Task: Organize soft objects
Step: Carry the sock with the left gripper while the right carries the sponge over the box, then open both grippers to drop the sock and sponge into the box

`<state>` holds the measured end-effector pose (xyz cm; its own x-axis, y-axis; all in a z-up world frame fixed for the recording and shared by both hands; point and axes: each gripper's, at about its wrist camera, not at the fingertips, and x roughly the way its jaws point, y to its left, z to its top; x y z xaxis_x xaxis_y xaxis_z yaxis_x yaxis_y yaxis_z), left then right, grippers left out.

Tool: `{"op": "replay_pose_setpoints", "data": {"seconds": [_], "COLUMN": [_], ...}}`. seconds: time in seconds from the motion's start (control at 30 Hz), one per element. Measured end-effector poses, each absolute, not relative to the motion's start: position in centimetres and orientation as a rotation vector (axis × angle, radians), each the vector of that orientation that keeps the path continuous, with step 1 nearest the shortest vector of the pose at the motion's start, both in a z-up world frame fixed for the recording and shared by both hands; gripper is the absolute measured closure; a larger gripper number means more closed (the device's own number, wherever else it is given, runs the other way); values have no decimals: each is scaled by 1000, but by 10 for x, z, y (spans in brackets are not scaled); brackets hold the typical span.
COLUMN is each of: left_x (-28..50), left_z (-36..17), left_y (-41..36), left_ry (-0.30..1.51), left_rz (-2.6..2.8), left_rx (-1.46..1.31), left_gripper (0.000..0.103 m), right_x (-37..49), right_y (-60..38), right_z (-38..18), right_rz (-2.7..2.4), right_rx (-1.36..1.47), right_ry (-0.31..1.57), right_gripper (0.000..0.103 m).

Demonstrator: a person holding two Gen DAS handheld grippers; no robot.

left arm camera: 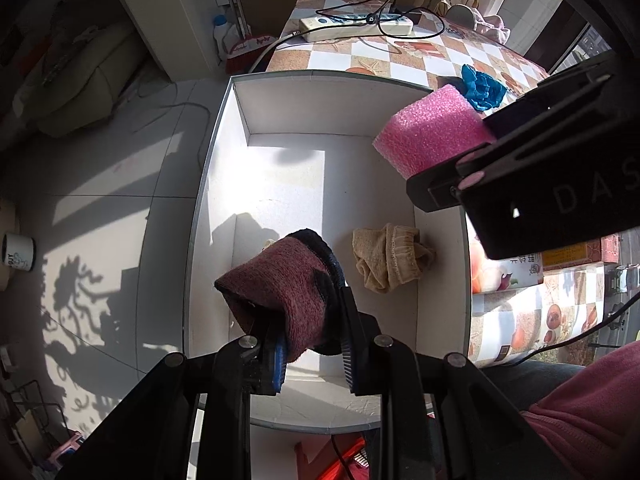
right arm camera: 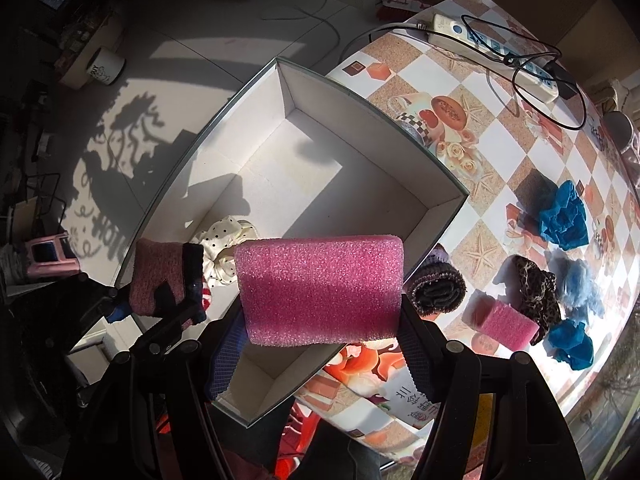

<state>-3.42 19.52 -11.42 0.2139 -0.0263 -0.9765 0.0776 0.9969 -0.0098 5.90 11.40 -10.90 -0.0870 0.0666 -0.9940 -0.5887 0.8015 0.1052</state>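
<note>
- Sunlight is falling across a table [right arm camera: 496, 92] covered in a checked, picture-printed cloth, with a white power strip [right arm camera: 494, 58] lying at its far end and pale floor tiles beyond.
- A white cardboard box [left arm camera: 340, 108] is sitting open at the table's edge — a beige cloth [left arm camera: 390, 258] and a cream polka-dot piece [right arm camera: 226, 240] are lying on its floor.
- The left gripper [left arm camera: 312, 344] is hanging over the box's near end, its jaws closed on a fuzzy maroon sock [left arm camera: 280, 284] with a dark navy cuff.
- The right gripper [right arm camera: 320, 344] is holding a pink foam block [right arm camera: 320, 288] above the box — coarse, sparkly texture, rounded edges, jaws pressing its two ends.
- Out on the cloth, blue crumpled pieces [right arm camera: 562, 216], a leopard-print fabric [right arm camera: 538, 292], a small pink foam piece [right arm camera: 506, 320] and a rolled dark knit [right arm camera: 438, 288] are resting.
</note>
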Motion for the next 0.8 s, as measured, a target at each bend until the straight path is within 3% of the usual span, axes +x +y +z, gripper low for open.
{"op": "replay_pose_setpoints", "data": {"seconds": [0.67, 0.77, 0.8], "left_x": [-37, -38, -38], "left_z": [-119, -119, -120], "left_y": [189, 188, 187], "left_ry": [1354, 1361, 1367], "left_rz": [-34, -46, -47], "left_rx": [16, 17, 24], "left_gripper": [76, 59, 46], "right_x": [72, 75, 76], "right_y": [139, 136, 134], "right_z": [-144, -144, -145], "right_rz": [600, 595, 597], "right_rx": [-562, -524, -504], "right_ry": [1639, 1652, 1662], "right_gripper": [32, 32, 32]}}
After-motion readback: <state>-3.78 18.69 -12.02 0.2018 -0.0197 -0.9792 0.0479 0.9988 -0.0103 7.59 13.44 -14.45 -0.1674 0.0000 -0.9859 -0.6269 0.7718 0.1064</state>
